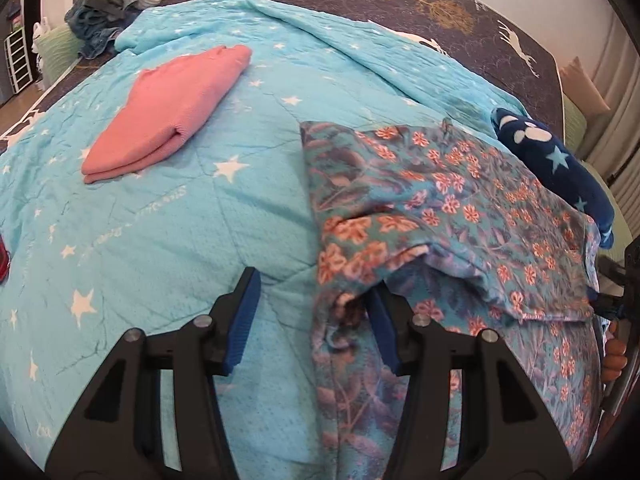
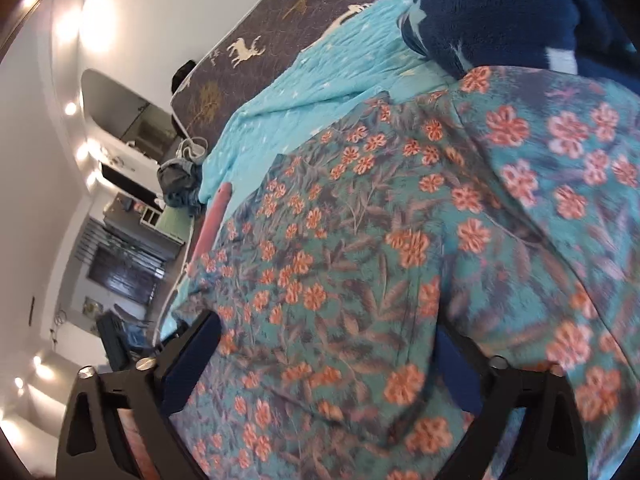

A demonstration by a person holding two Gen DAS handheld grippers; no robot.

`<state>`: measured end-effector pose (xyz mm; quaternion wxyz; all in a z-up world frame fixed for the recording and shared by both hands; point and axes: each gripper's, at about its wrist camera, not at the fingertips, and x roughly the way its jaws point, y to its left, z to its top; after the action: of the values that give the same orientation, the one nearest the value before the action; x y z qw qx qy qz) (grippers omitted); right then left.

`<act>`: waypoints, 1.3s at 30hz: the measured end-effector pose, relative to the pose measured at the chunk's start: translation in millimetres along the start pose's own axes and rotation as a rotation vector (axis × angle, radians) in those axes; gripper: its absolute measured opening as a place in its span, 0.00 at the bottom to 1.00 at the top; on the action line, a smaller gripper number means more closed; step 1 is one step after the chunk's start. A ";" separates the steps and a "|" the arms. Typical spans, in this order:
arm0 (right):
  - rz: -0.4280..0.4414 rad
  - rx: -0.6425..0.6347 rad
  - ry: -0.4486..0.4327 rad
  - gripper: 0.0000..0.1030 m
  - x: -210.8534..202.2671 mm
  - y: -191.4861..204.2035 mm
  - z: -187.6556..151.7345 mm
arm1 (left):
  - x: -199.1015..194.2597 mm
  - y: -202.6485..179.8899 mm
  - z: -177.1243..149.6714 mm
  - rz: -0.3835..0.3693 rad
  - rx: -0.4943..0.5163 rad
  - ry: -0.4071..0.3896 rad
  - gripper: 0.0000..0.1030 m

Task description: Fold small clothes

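Note:
A teal garment with orange flowers (image 1: 460, 208) lies spread on a turquoise star quilt (image 1: 160, 240), one part folded over itself. My left gripper (image 1: 312, 320) stands open at the garment's left edge. The cloth's border lies between its blue pads, and a fold drapes over the right finger (image 1: 380, 328). In the right wrist view the floral garment (image 2: 380, 220) fills the frame. My right gripper (image 2: 328, 364) straddles it with its jaws wide, cloth between them and over the right finger (image 2: 460, 372); I read it as open. A folded pink garment (image 1: 168, 112) rests on the quilt, farther off to the left.
A dark blue fleece with stars (image 1: 560, 164) lies beside the floral garment at the far right. A heap of denim clothes (image 1: 104, 16) sits at the back left on the dark deer-print sheet (image 1: 440, 4). A hand (image 1: 614, 354) shows at the right edge.

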<state>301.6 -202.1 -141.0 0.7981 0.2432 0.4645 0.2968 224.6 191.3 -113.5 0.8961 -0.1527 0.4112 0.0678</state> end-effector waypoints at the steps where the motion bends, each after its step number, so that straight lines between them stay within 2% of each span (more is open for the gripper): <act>1: 0.000 0.019 0.006 0.37 3.0 -2.6 3.3 | -0.5 0.2 -0.3 0.003 -0.001 -0.002 0.54; 2: 0.008 0.064 0.034 0.14 10.6 -8.4 8.0 | -1.1 0.0 -0.4 0.011 0.000 -0.004 0.54; 3: 0.002 0.101 0.048 0.04 14.7 -14.3 10.8 | -1.7 -0.5 -0.3 0.019 0.003 -0.006 0.53; 4: -0.016 0.115 0.035 0.04 14.2 -15.7 11.2 | -2.6 -1.1 -0.3 0.029 0.005 -0.008 0.53; 6: -0.039 0.063 -0.014 0.04 3.4 -5.5 10.6 | -4.5 -0.7 -0.1 0.048 0.010 -0.015 0.53; 9: -0.042 -0.003 -0.139 0.04 -33.4 12.6 10.8 | -9.3 4.2 -1.0 0.109 0.005 -0.032 0.53; 11: -0.052 -0.016 -0.205 0.04 -58.4 15.1 10.2 | -15.4 6.7 -3.7 0.107 0.012 -0.049 0.54; 14: -0.145 -0.039 -0.200 0.04 -71.4 8.8 3.8 | -23.4 2.2 -12.4 0.103 0.062 -0.060 0.55; 17: -0.268 -0.035 -0.153 0.04 -60.9 -6.6 -5.5 | -31.7 -2.2 -18.9 0.105 0.105 -0.066 0.55; 21: -0.247 0.020 -0.143 0.04 -58.0 -26.3 -14.7 | -47.4 -4.7 -19.5 0.078 0.135 -0.091 0.55; 24: -0.218 0.036 -0.146 0.09 -65.8 -30.3 -16.8 | -57.6 -6.4 -17.2 0.088 0.159 -0.115 0.55; 26: -0.184 0.058 -0.148 0.21 -75.8 -33.8 -16.1 | -64.5 -5.9 -13.1 0.051 0.143 -0.129 0.55; 27: -0.166 0.072 -0.151 0.36 -80.3 -35.5 -15.3 | -66.6 -5.7 -10.3 0.021 0.131 -0.133 0.55; 28: -0.154 0.075 -0.160 0.44 -83.2 -35.8 -14.7 | -67.2 -6.3 -5.5 -0.018 0.122 -0.133 0.56; 29: -0.145 0.073 -0.166 0.45 -84.7 -35.3 -13.0 | -66.2 -8.3 -0.1 -0.044 0.121 -0.132 0.56; 32: -0.119 0.081 -0.117 0.46 -71.1 -35.0 -2.7 | -46.1 -18.4 25.9 -0.053 0.147 -0.119 0.65; 34: -0.122 0.090 -0.092 0.47 -55.5 -32.3 3.7 | -26.3 -20.5 40.3 -0.004 0.137 -0.093 0.65; 35: -0.128 0.078 -0.071 0.45 -48.6 -29.3 5.0 | -15.0 -18.6 48.0 0.019 0.118 -0.069 0.65; 36: -0.142 0.062 -0.043 0.34 -40.4 -24.9 5.6 | -9.6 -16.4 52.8 0.015 0.095 -0.061 0.65; 37: -0.156 0.051 -0.025 0.04 -34.2 -21.0 5.0 | -8.9 -15.8 54.8 -0.002 0.074 -0.063 0.65; 38: -0.166 0.045 -0.013 0.03 -30.9 -17.7 5.1 | -8.5 -14.8 57.8 -0.026 0.056 -0.067 0.65; 39: -0.177 0.040 -0.038 0.02 -33.4 -13.2 5.0 | -9.2 -15.1 59.3 -0.036 0.048 -0.072 0.65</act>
<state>296.2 -235.4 -127.6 0.8250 0.2226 0.4746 0.2112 264.7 196.6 -66.7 0.9148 -0.1360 0.3774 0.0475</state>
